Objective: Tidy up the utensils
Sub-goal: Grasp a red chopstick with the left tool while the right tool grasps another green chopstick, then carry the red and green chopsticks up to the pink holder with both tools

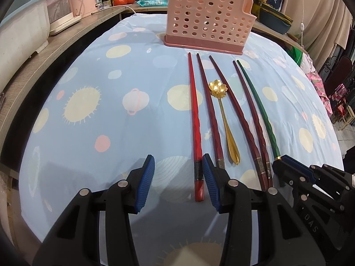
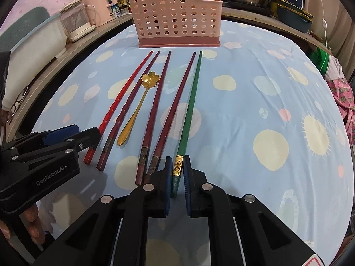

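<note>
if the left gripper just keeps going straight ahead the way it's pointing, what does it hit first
Probably nothing soon: the left gripper points along bare tablecloth, with the red chopstick just inside its right finger. Farther on stands the pink utensil holder, though slightly rightward; depth is unclear.

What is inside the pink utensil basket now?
Through the holes of the pink basket no utensil shows; its open top looks empty too. The perforated front wall hides the bottom, so small items there cannot be excluded.

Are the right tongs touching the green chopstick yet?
Cannot tell. In the right wrist view the right tongs straddle the green chopstick, pads close on both sides, but neither a gap nor contact shows plainly.
</note>
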Demonstrator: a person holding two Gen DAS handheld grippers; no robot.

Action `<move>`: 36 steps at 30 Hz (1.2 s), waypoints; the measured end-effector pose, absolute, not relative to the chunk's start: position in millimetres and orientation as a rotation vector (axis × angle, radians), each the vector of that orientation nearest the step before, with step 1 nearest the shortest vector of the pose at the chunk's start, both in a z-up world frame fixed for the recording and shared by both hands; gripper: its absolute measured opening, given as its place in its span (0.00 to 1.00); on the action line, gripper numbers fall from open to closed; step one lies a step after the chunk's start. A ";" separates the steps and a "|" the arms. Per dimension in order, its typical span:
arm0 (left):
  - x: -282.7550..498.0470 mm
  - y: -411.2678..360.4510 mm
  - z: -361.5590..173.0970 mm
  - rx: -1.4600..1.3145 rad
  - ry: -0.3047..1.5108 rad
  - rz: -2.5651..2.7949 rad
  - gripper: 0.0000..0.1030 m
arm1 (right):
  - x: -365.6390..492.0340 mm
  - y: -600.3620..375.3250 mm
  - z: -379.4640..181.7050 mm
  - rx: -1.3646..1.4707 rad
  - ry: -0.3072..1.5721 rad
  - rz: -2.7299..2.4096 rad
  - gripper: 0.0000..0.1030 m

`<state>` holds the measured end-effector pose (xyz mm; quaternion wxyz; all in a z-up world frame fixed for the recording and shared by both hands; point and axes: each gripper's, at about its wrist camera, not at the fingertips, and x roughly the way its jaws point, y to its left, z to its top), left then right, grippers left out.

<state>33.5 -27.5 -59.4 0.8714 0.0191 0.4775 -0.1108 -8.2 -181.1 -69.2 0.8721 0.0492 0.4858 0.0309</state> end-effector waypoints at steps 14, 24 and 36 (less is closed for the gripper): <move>22.1 -26.8 -63.7 0.058 1.006 -0.244 0.33 | -10.4 -187.1 -69.7 0.112 1.013 0.048 0.08; 21.8 -26.2 -62.5 0.059 1.005 -0.266 0.07 | -11.6 -187.9 -68.8 0.118 1.010 0.046 0.08; 25.3 -17.1 -24.7 0.028 0.923 -0.258 0.07 | -10.4 -204.7 -26.6 0.141 0.897 0.025 0.07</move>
